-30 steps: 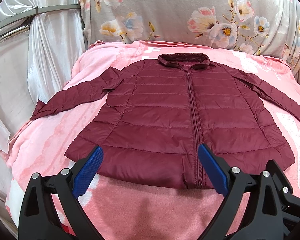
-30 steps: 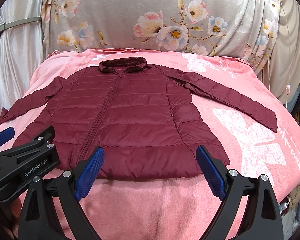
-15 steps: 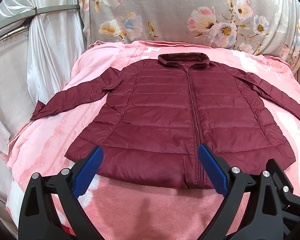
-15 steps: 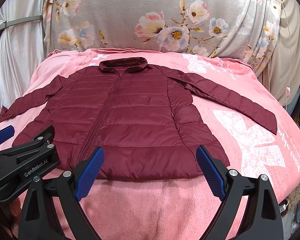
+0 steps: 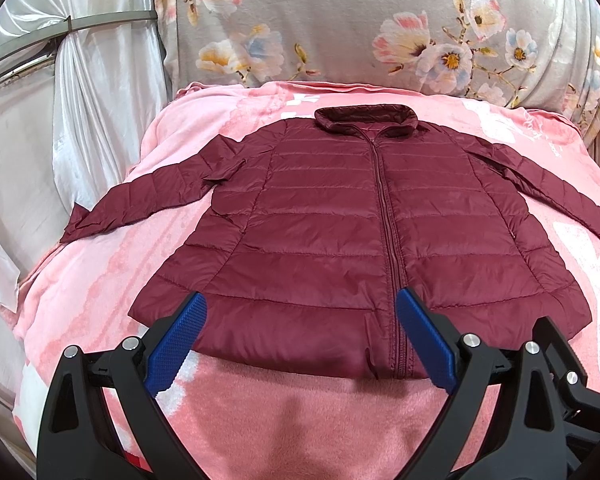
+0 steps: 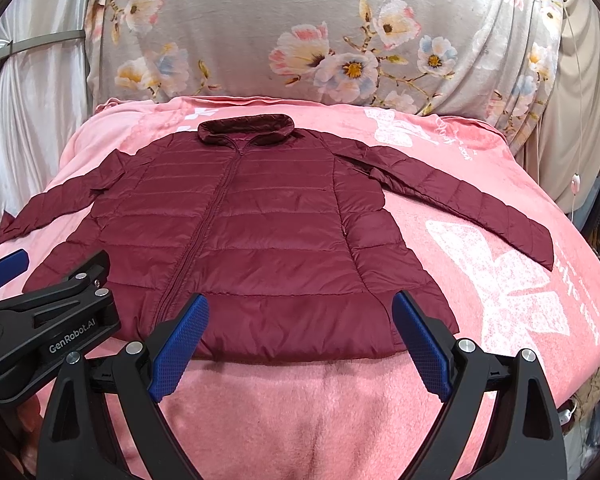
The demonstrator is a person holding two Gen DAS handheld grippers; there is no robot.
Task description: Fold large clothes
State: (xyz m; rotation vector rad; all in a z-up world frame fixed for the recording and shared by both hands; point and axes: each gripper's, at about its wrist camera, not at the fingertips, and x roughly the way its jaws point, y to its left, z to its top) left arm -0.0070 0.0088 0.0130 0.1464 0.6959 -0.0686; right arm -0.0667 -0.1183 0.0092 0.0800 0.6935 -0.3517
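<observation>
Both claws hang wide open and empty over the near edge of the pink blanket [image 5: 260, 412]: the left gripper [image 5: 300, 336] has its blue pads spread either side of the jacket hem, and the right gripper [image 6: 300, 336] is spread the same way, neither touching cloth. Off the right claw's left side sits the body of the other tool, and on it the white lettering "GenRobot.AI" [image 6: 73, 343] reads clearly. Just ahead of both claws lies the maroon puffer jacket [image 5: 360, 240], front up, zipped, hem nearest, collar [image 6: 246, 130] farthest. Its left sleeve [image 5: 152, 196] runs out ahead and left of the left claw, and its right sleeve [image 6: 460, 200] reaches ahead and right of the right claw. By my reading, nothing is folded yet: the garment is only spread flat, so the sleeves, the sides and the final fold all remain. Past the right sleeve the blanket carries white printed script [image 6: 580, 280], too distorted to read. Farthest off stands a floral cushion [image 6: 300, 40].
</observation>
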